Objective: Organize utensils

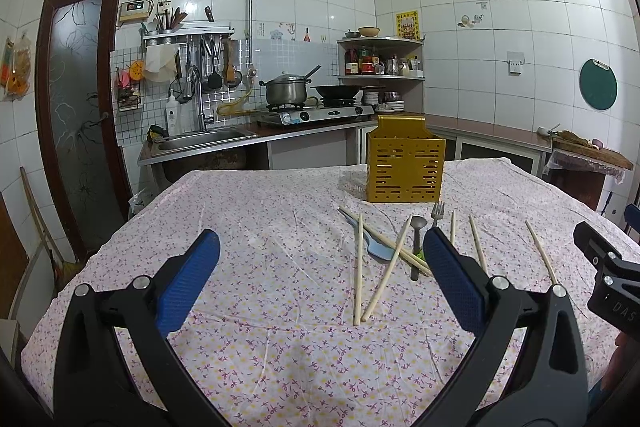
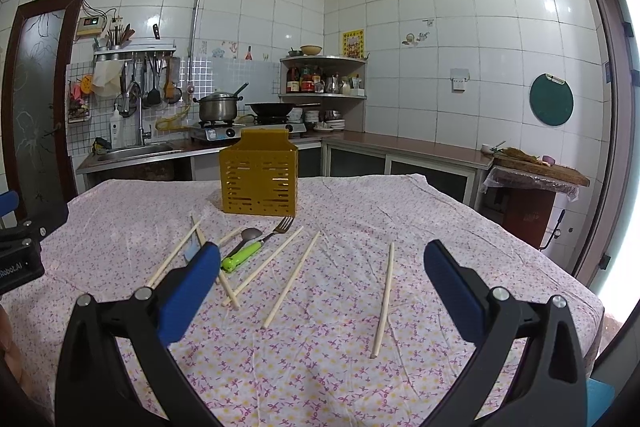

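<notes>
Left tool (image 1: 320,263) and right tool (image 2: 322,269): both spread wide, empty, hovering above worktop (image 2: 460,227).

Chopsticks (image 2: 383,301): seven counted, loose on floral cloth; nearest lies alone between right tool's fingers, rest fan leftward.

One fork (image 2: 280,229), one spoon (image 2: 247,239), one green-handled utensil (image 2: 240,257), one pale blue utensil (image 1: 376,247) part hidden under crossed chopsticks, type unclear.

One yellow slotted holder (image 2: 259,179) upright beyond pile, well ahead of both tools.
</notes>
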`<state>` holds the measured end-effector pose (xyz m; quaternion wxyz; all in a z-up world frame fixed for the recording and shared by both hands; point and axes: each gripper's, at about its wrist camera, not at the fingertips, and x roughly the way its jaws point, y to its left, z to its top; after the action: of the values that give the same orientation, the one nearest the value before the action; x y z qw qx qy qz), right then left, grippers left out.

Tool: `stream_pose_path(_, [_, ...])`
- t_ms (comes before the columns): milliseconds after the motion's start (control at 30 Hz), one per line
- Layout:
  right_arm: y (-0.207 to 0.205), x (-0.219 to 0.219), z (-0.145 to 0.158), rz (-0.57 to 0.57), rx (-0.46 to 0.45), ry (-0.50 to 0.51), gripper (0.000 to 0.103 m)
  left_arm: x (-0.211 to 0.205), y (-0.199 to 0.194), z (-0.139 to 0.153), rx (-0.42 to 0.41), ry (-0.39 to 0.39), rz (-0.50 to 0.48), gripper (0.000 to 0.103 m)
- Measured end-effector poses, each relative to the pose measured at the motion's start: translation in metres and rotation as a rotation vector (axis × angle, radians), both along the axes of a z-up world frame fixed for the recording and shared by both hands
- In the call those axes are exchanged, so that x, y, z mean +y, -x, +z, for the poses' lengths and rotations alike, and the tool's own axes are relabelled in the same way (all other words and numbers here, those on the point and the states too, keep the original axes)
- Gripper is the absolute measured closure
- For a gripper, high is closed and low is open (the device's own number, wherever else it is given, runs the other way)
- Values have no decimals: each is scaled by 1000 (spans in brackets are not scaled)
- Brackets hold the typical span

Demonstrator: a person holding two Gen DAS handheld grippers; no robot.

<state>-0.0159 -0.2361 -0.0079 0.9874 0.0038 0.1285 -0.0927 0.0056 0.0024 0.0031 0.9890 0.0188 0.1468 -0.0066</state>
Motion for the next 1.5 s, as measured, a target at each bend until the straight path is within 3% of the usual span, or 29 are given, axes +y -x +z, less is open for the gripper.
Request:
stream_pose_path(800, [0, 3, -1, 12, 10, 1, 4, -3, -3, -5, 16, 2, -27, 4])
stream_pose_path(1067, [-10, 9, -5, 6, 45, 47, 4, -10, -11, -11, 34, -27, -31, 4])
stream_pose_path(1267, [-31, 1, -10, -26, 104, 54, 4, -10, -29, -15, 84, -21, -31, 4])
stream_pose_path(1500, [-72, -10, -9, -10, 204, 118, 4, -8, -71, -18, 208, -47, -60, 5])
